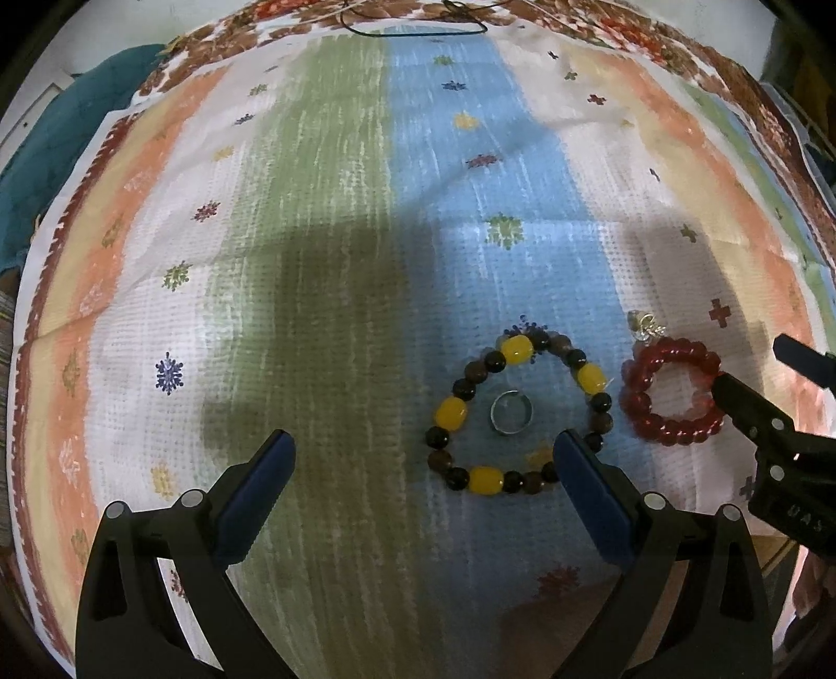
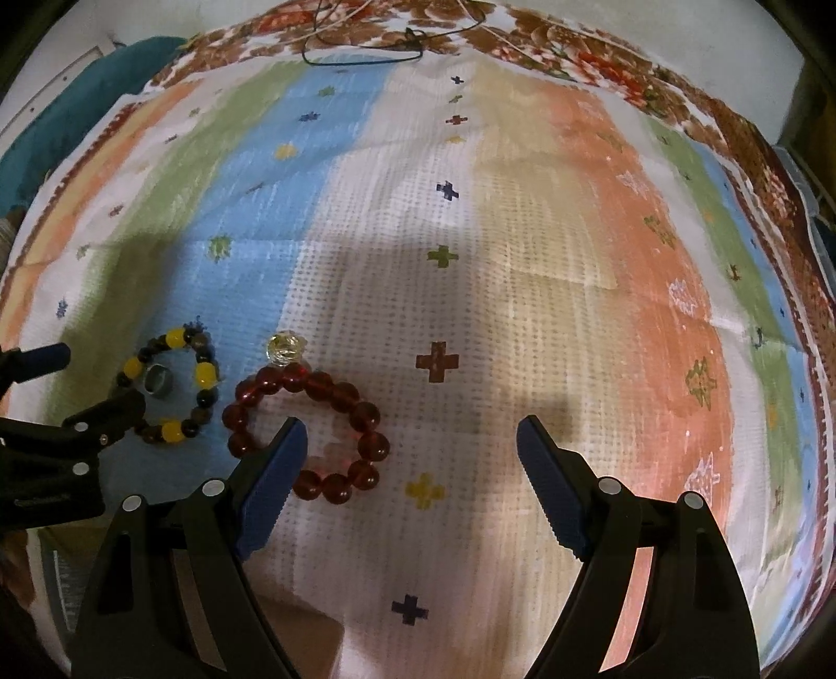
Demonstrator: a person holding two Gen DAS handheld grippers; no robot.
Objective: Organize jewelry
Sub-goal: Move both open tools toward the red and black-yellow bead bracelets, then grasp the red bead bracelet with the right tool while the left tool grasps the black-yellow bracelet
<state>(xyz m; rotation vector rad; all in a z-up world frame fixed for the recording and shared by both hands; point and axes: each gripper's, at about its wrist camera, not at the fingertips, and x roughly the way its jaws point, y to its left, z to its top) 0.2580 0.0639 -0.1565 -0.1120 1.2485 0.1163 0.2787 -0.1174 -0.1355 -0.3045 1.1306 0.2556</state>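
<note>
A bracelet of yellow and dark beads (image 1: 450, 412) lies on the striped cloth (image 1: 313, 261) with a silver ring (image 1: 511, 413) inside its loop. To its right lie a red bead bracelet (image 1: 640, 365) and a small clear-stone ring (image 1: 647, 325). My left gripper (image 1: 424, 444) is open, and its right finger overlaps the yellow bracelet's near right edge. My right gripper (image 2: 413, 424) is open too, its left finger over the red bracelet (image 2: 366, 412). The right wrist view also has the yellow bracelet (image 2: 206, 373), silver ring (image 2: 159, 387), clear-stone ring (image 2: 285, 347) and left gripper (image 2: 91, 381).
A black cord (image 1: 418, 31) lies at the far edge on a floral cloth (image 2: 601, 57). Teal fabric (image 1: 52, 130) is bunched at the far left. The striped cloth's right part (image 2: 601, 261) holds no jewelry.
</note>
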